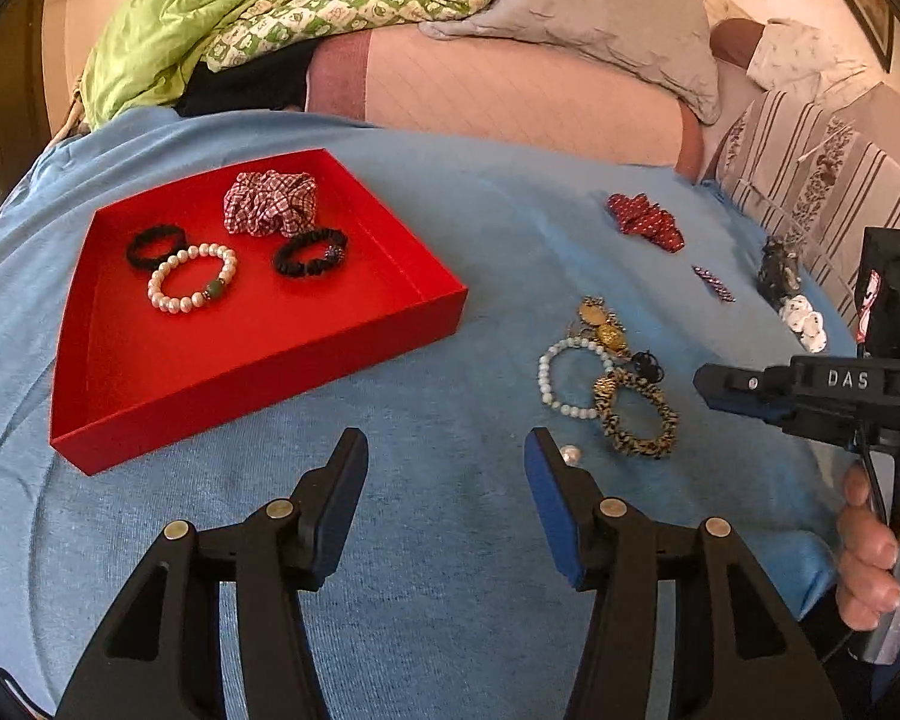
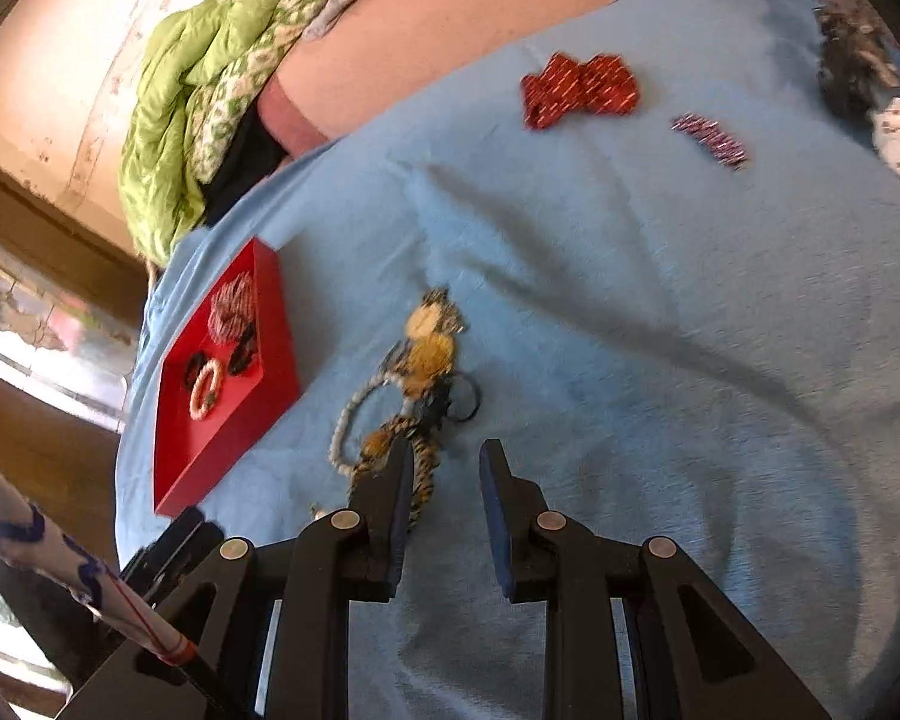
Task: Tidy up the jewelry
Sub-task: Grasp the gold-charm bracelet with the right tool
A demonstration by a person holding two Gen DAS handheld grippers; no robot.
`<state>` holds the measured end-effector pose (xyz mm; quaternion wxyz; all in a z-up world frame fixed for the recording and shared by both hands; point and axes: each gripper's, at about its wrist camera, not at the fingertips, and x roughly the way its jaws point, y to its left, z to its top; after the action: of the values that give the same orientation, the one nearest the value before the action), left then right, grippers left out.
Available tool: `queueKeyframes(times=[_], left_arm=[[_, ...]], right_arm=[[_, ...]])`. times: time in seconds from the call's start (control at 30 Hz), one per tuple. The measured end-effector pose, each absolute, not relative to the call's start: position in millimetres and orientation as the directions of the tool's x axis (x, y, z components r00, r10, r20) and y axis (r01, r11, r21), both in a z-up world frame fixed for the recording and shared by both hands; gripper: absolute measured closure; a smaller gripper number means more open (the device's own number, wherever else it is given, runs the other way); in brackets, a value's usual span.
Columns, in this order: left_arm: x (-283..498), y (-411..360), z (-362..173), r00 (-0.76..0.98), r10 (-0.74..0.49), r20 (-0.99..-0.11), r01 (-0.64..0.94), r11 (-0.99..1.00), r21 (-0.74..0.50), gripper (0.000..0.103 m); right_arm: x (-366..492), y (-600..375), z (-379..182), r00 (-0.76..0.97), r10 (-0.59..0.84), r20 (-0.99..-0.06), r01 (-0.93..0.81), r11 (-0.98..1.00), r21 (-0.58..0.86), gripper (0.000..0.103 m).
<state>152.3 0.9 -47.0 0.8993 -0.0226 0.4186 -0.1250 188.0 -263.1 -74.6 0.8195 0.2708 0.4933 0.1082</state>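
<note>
Both claws are held agape and empty: the left claw (image 1: 445, 450) over fuzzy blue cloth (image 1: 450, 570), the right claw (image 2: 444, 462) beside the leopard-print fabric ring (image 2: 417, 468). A glossy pearl bracelet (image 1: 192, 278) is seen inside the shallow red cardboard tray (image 1: 258, 372).

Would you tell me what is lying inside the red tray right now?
Inside the red tray lie a pearl bracelet, two black bracelets and a checked scrunchie. Anything beneath the scrunchie is hidden.

A home bedroom, bed (image 1: 510, 96) piled with a green quilt (image 1: 210, 6), grey pillow (image 1: 606, 12), blue cloth (image 1: 450, 540) spread for sorting
</note>
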Motion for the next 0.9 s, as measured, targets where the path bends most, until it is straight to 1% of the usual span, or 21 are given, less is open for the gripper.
queueKeyframes(times=[0.17, 0.3, 0.33, 0.37, 0.53, 0.6, 0.7, 0.77, 0.83, 0.87, 0.9], left_arm=[[157, 0, -48, 0.62, -0.239, -0.747, 0.209, 0.968, -0.137, 0.05], [157, -3, -48, 0.615, -0.256, -0.746, 0.232, 0.963, -0.138, 0.05], [157, -4, -48, 0.613, -0.264, -0.745, 0.242, 0.96, -0.141, 0.05], [156, -6, -48, 0.608, -0.277, -0.744, 0.256, 0.955, -0.146, 0.05], [153, -31, -54, 0.572, -0.33, -0.751, 0.362, 0.923, -0.131, 0.05], [152, -43, -58, 0.56, -0.328, -0.76, 0.396, 0.913, -0.102, 0.05], [156, -58, -68, 0.548, -0.303, -0.78, 0.417, 0.907, -0.059, 0.051], [159, -63, -72, 0.54, -0.295, -0.788, 0.422, 0.905, -0.049, 0.061], [162, -66, -76, 0.536, -0.286, -0.794, 0.422, 0.906, -0.041, 0.063], [164, -69, -79, 0.534, -0.277, -0.799, 0.427, 0.904, -0.028, 0.073], [165, -71, -82, 0.527, -0.275, -0.804, 0.435, 0.9, -0.023, 0.077]], right_arm=[[196, -248, -86, 0.443, 0.473, -0.762, 0.071, 0.828, 0.556, 0.079], [200, -236, -92, 0.417, 0.465, -0.781, 0.053, 0.846, 0.531, 0.079], [200, -234, -92, 0.414, 0.47, -0.78, 0.042, 0.846, 0.532, 0.085], [198, -233, -89, 0.423, 0.468, -0.776, 0.024, 0.85, 0.526, 0.096], [181, -244, -50, 0.586, 0.422, -0.692, -0.041, 0.868, 0.495, 0.096], [177, -249, -42, 0.621, 0.399, -0.675, -0.038, 0.875, 0.482, 0.096], [177, -255, -40, 0.626, 0.411, -0.663, -0.036, 0.865, 0.501, 0.096], [178, -256, -40, 0.626, 0.415, -0.66, -0.037, 0.861, 0.507, 0.096], [178, -255, -38, 0.627, 0.422, -0.654, -0.044, 0.858, 0.512, 0.096], [178, -254, -37, 0.627, 0.427, -0.652, -0.049, 0.857, 0.513, 0.096], [177, -254, -37, 0.625, 0.431, -0.65, -0.054, 0.855, 0.515, 0.096]])
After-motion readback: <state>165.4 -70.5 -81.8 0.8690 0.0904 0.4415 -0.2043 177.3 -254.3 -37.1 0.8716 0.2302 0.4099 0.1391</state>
